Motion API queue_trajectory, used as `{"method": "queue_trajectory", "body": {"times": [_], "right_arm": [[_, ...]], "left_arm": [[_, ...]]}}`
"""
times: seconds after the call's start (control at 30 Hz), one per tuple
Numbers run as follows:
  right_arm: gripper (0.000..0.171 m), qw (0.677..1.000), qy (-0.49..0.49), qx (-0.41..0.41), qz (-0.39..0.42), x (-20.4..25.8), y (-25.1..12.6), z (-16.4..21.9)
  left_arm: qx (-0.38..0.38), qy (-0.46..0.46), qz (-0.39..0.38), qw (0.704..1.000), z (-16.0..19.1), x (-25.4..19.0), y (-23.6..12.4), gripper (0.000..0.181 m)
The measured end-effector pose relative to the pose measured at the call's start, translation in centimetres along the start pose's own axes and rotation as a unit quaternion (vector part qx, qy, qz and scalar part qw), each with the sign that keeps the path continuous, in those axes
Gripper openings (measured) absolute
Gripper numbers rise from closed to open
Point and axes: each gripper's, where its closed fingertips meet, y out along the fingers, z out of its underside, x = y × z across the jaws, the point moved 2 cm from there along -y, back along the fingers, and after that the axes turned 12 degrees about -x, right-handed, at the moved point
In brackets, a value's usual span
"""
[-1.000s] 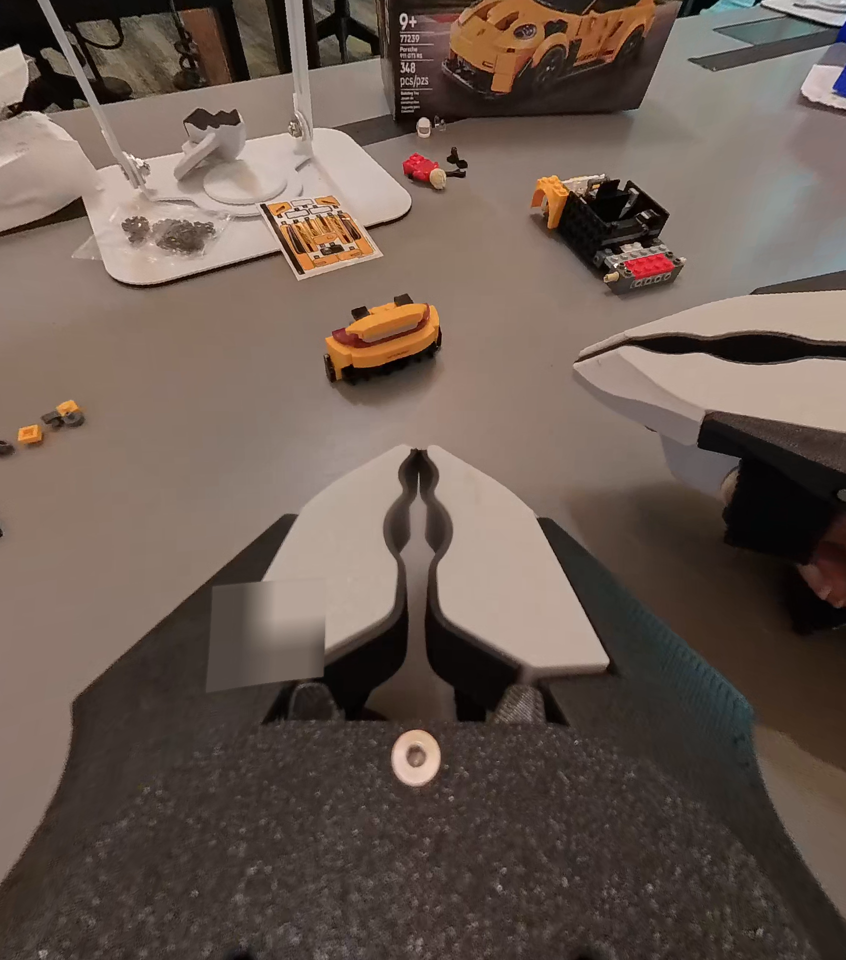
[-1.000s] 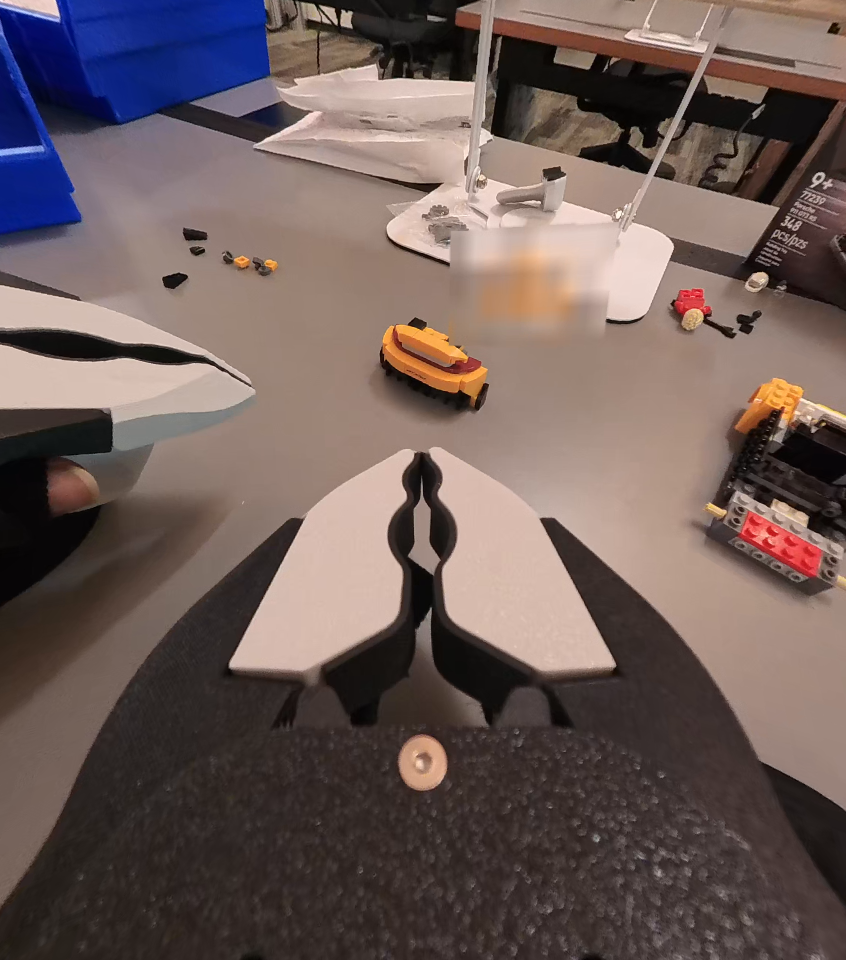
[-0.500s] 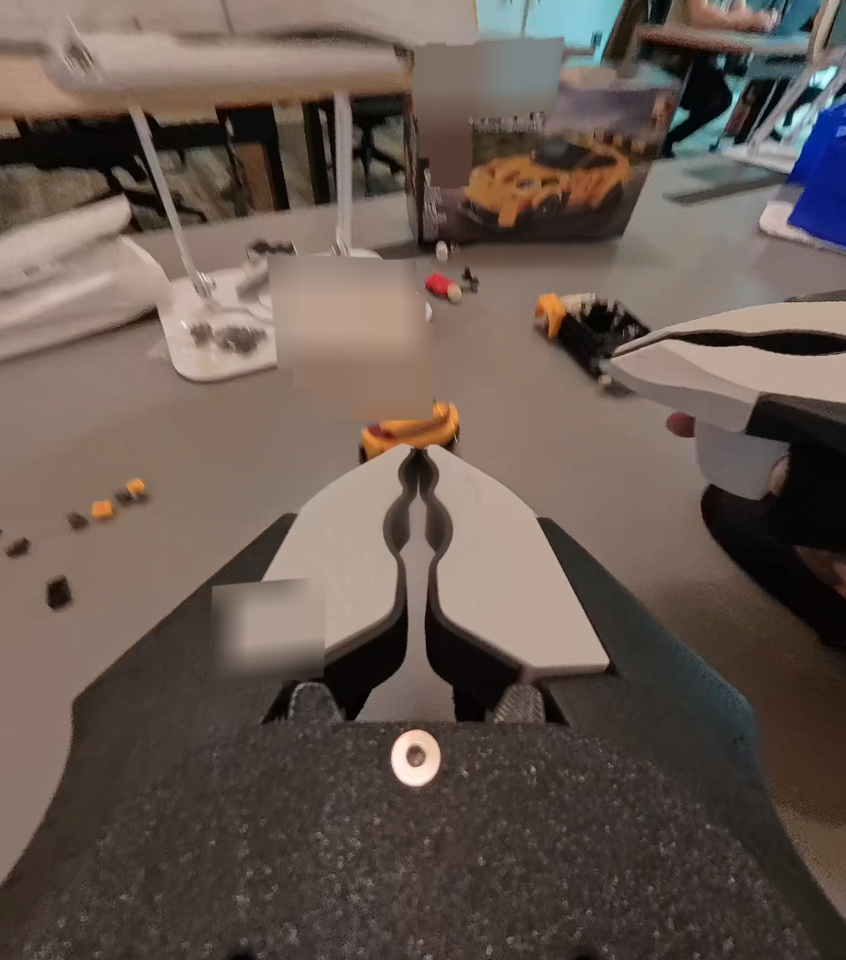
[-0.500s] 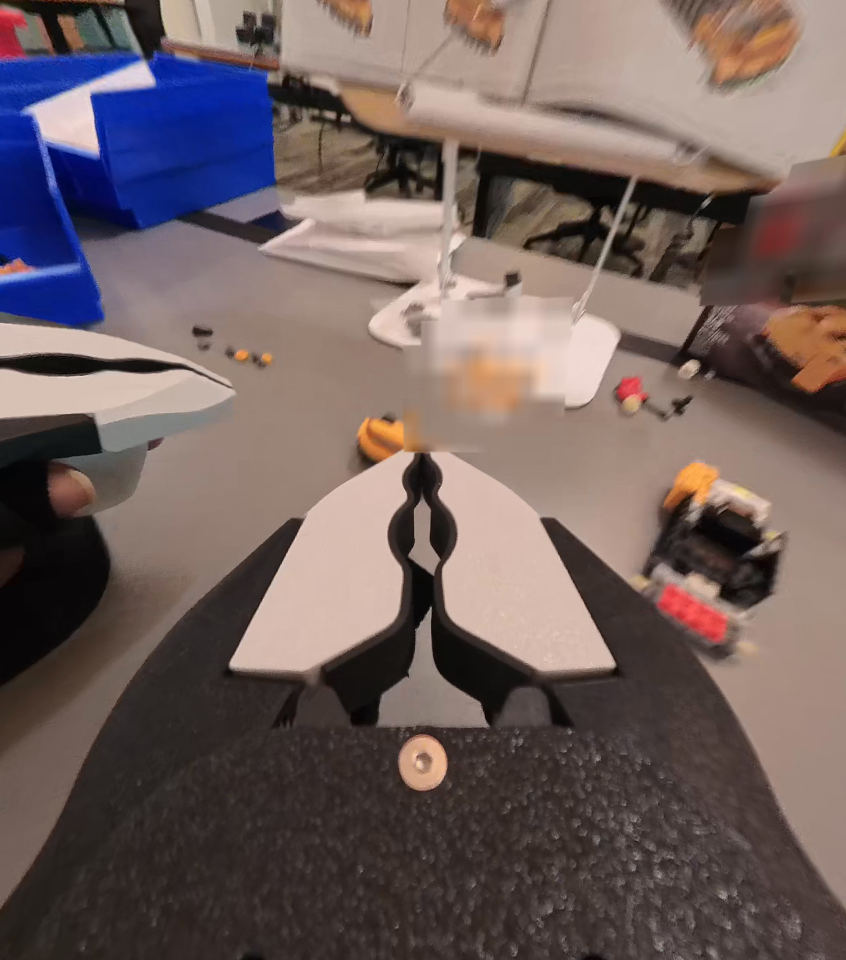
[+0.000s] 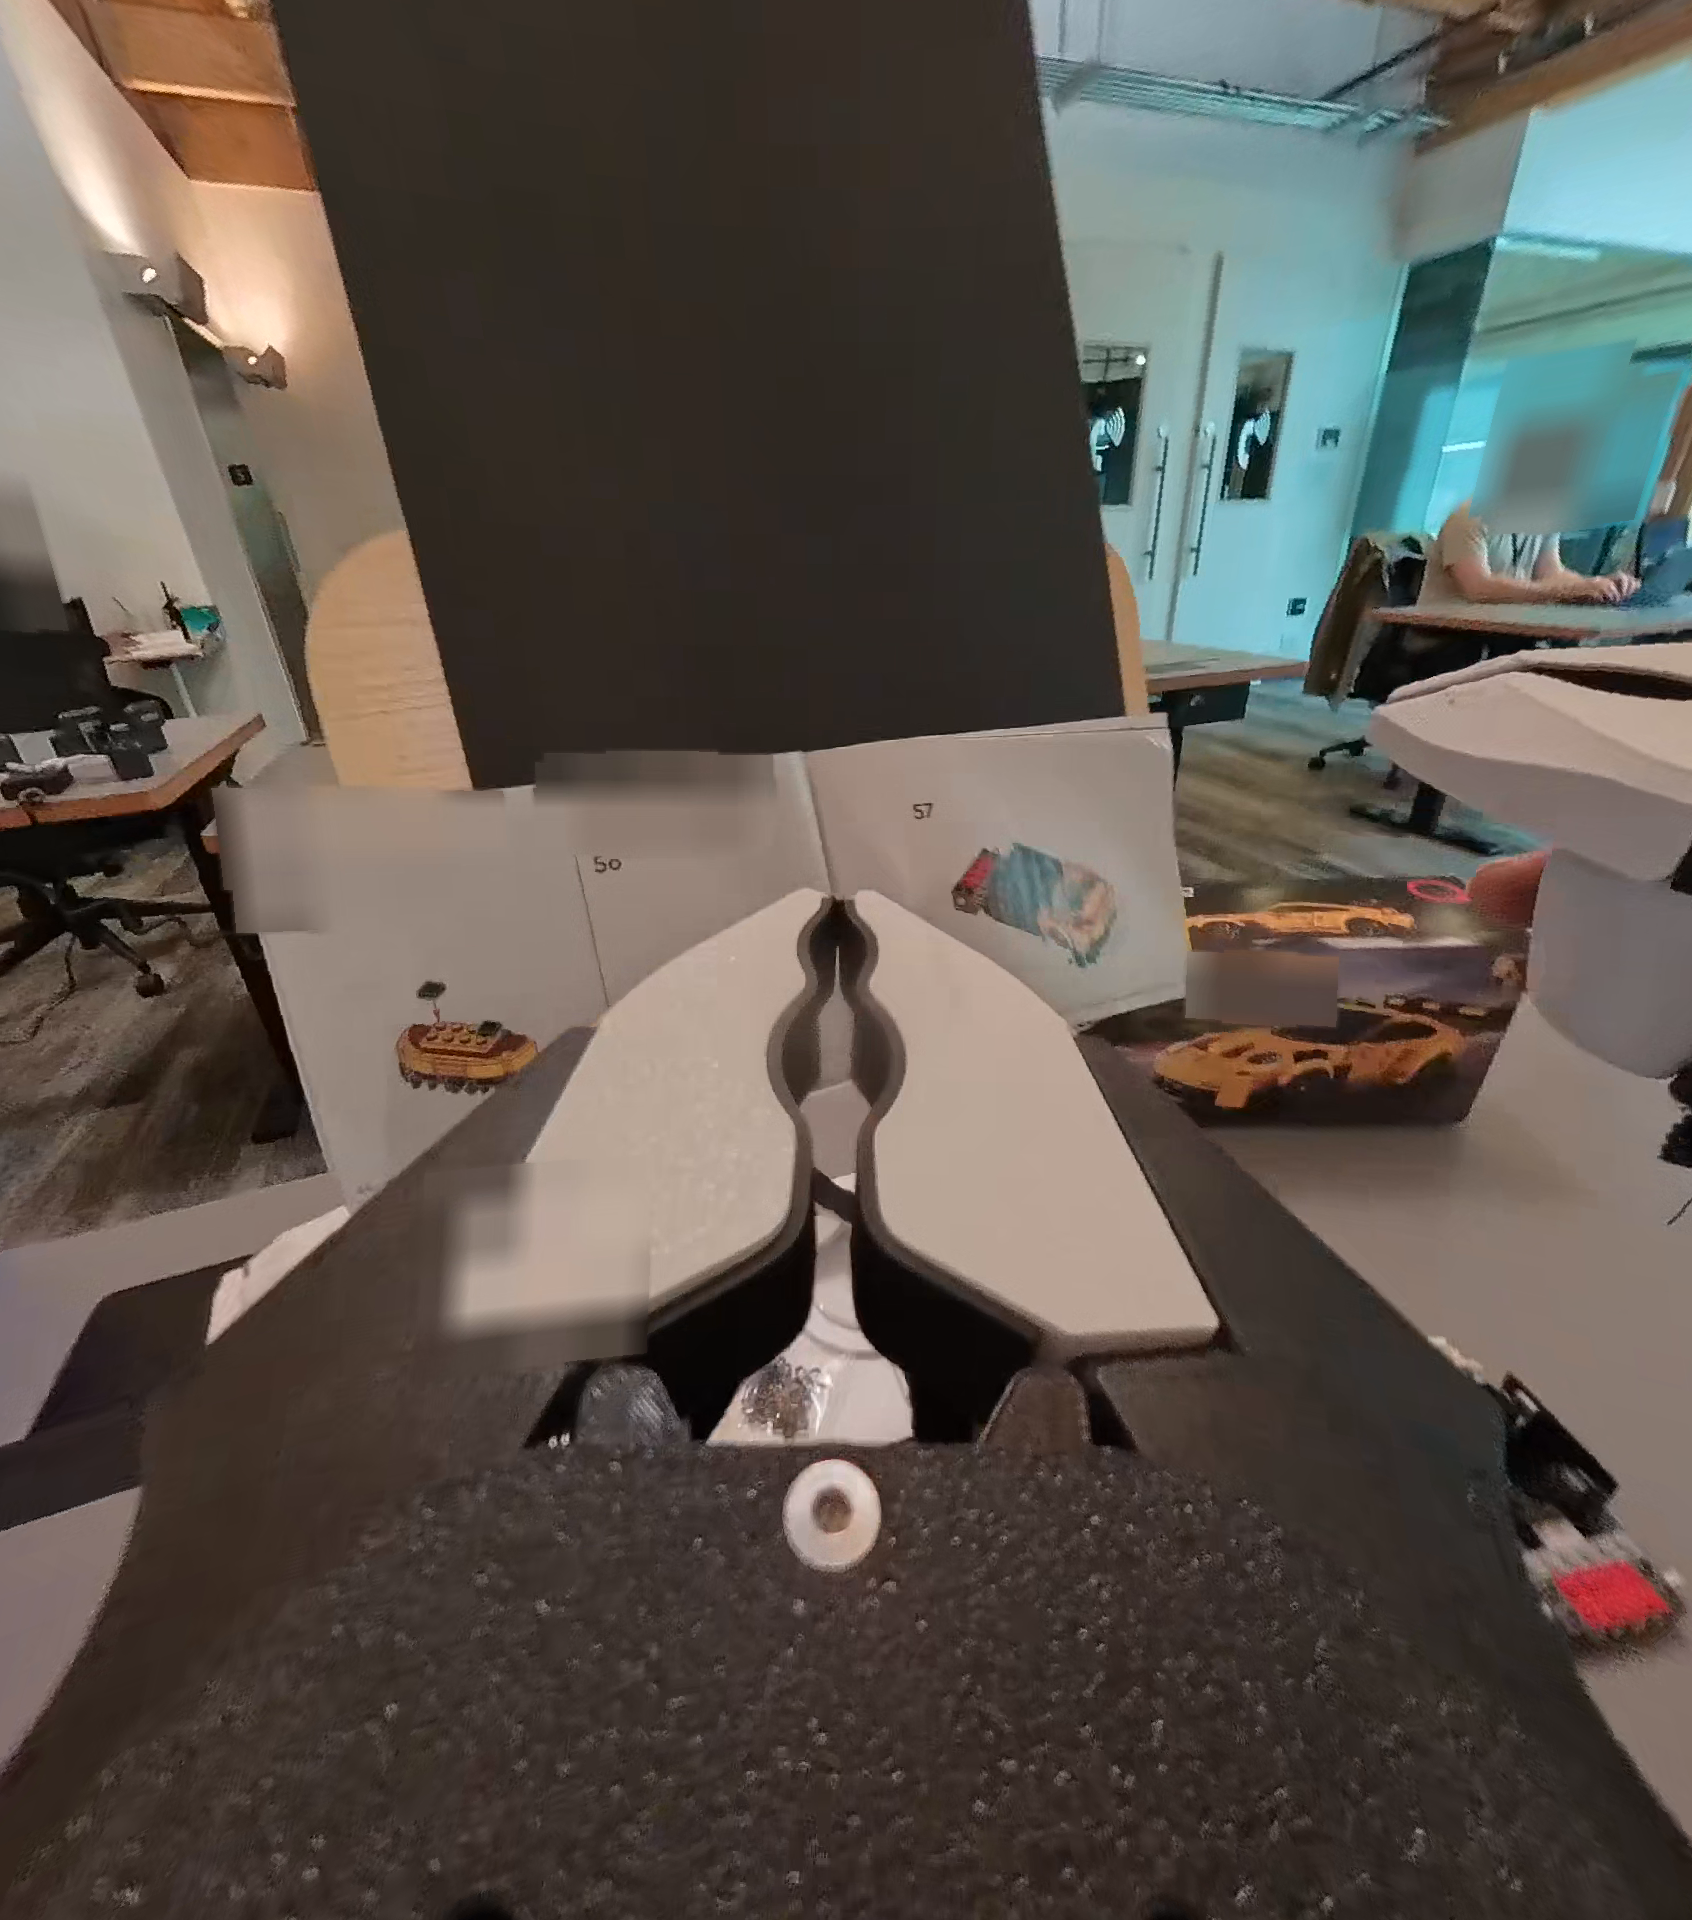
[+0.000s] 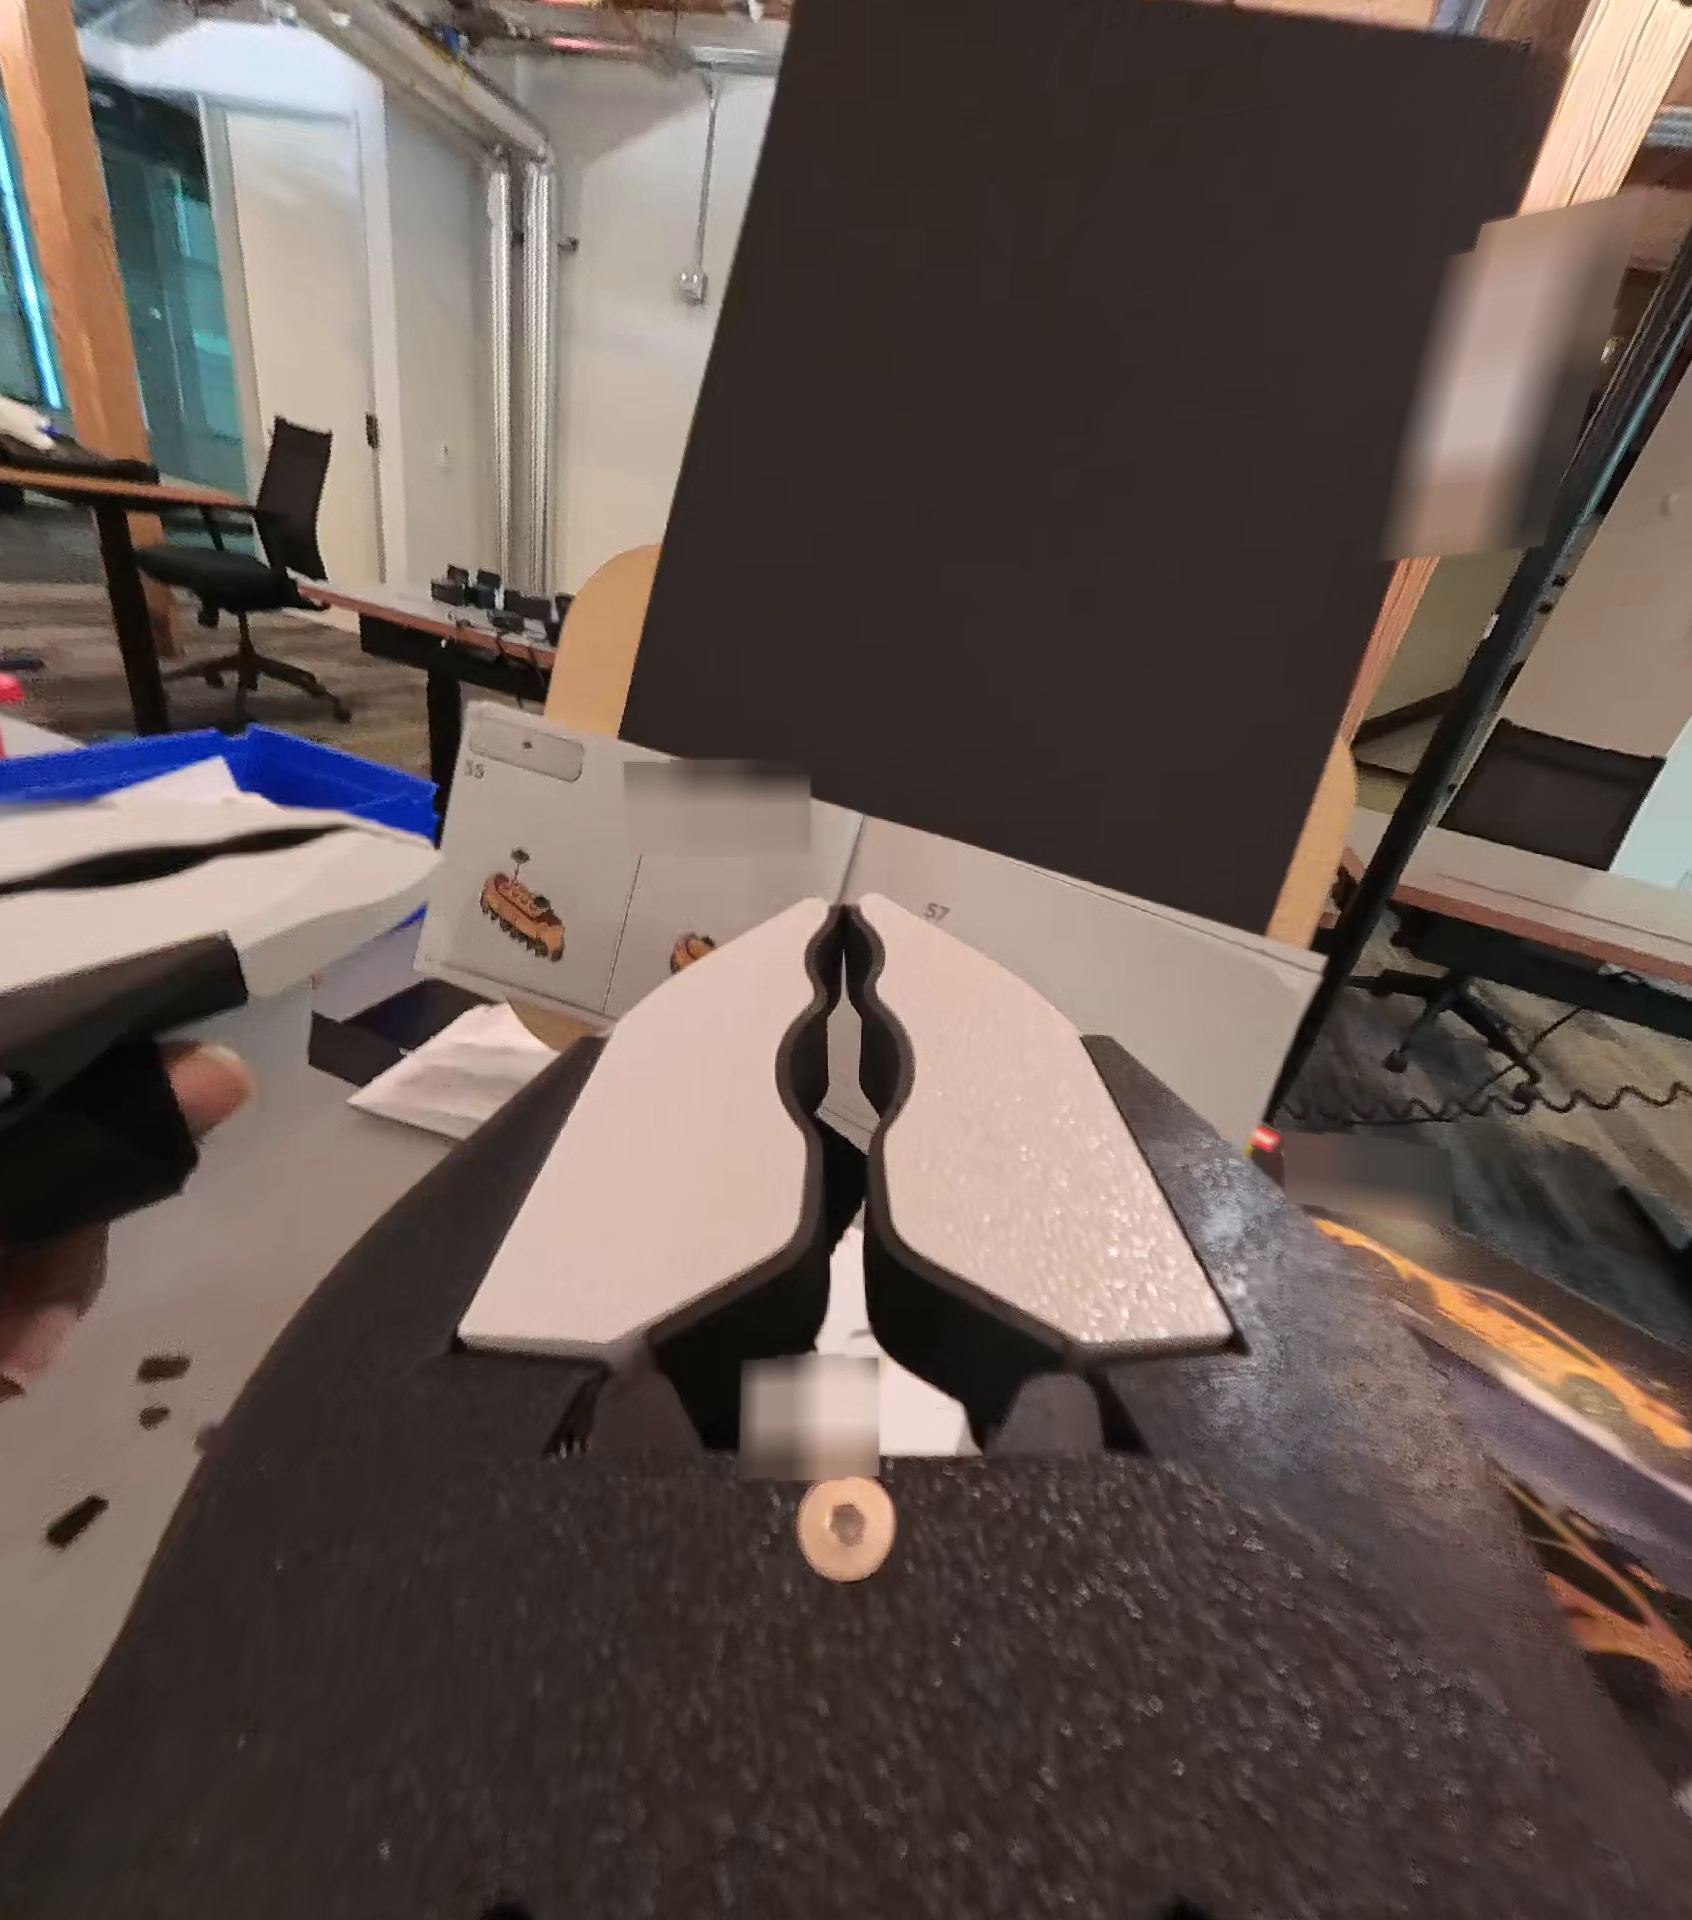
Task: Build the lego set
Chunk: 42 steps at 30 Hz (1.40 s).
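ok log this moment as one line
phase: checking instruction booklet | left gripper: shut, empty | right gripper: shut, empty | both raised toward booklet | lego box on table

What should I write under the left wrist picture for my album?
Shut left tongs point up at the open instruction booklet, beside the Lego box.

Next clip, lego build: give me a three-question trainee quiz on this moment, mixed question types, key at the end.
1. True or false: the left gripper holds a lego piece.
2. Multiple choice: both wrist cameras face mainly (A) the loose bricks on the table, (B) the open instruction booklet propped upright, (C) a blue bin.
3. Fill in: in the left wrist view, the set's box stands to the ____ of the booklet.

Key:
1. False; its fingertips meet with nothing between them, as do those of the right gripper.
2. B
3. right
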Motion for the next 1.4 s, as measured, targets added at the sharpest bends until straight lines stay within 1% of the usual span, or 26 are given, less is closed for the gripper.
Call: {"method": "queue_trajectory", "body": {"times": [0.07,0.13,0.2,0.27,0.33,0.37,0.47,0.6,0.73,0.8,1.13,1.27,1.4], "right_arm": [[0.0,1.0,0.026,-0.002,0.003,-0.1,1.2,1.5],[0.0,0.999,0.045,-0.008,0.001,0.1,1.7,3.8],[0.0,0.998,0.054,-0.021,0.008,0.0,1.6,6.3],[0.0,0.998,0.039,-0.039,0.018,-0.4,1.9,8.3],[0.0,0.998,-0.017,-0.02,0.052,-1.9,2.1,9.6],[0.0,0.998,-0.013,-0.024,0.059,-2.3,2.0,9.8],[0.0,0.997,-0.005,0.017,0.069,-3.4,2.0,11.8],[0.0,0.996,-0.007,0.026,0.083,-4.2,1.9,12.7],[0.0,0.996,-0.007,0.025,0.084,-3.9,1.9,12.5],[0.0,0.996,-0.006,0.024,0.082,-3.7,1.9,12.4],[0.0,0.995,0.012,0.036,0.091,-4.2,1.8,13.5],[0.001,0.995,0.01,0.034,0.092,-4.3,1.7,13.4],[0.001,0.994,0.005,0.037,0.098,-4.8,1.7,13.7]], "left_arm": [[0.005,-0.018,-0.013,1.0,1.8,1.0,0.6,0.0],[0.013,-0.031,-0.023,0.999,4.4,1.9,0.9,0.0],[0.043,-0.012,-0.026,0.999,6.9,2.6,1.1,0.0],[0.044,-0.006,-0.028,0.999,7.9,3.0,1.2,0.0],[0.052,0.0,-0.02,0.998,8.7,2.5,1.5,0.0],[0.053,0.006,-0.013,0.998,9.1,1.9,1.6,0.0],[0.062,0.015,0.02,0.998,10.0,-0.7,1.7,0.0],[0.071,0.037,0.06,0.995,10.8,-3.9,1.5,0.0],[0.072,0.062,0.075,0.993,10.9,-5.2,1.2,0.0],[0.071,0.074,0.076,0.992,10.9,-5.3,1.2,0.0],[0.074,0.058,0.075,0.993,11.3,-4.7,1.1,0.0],[0.072,0.056,0.071,0.993,11.3,-4.0,1.1,0.0],[0.075,0.059,0.067,0.993,12.1,-3.1,1.2,0.0]]}}
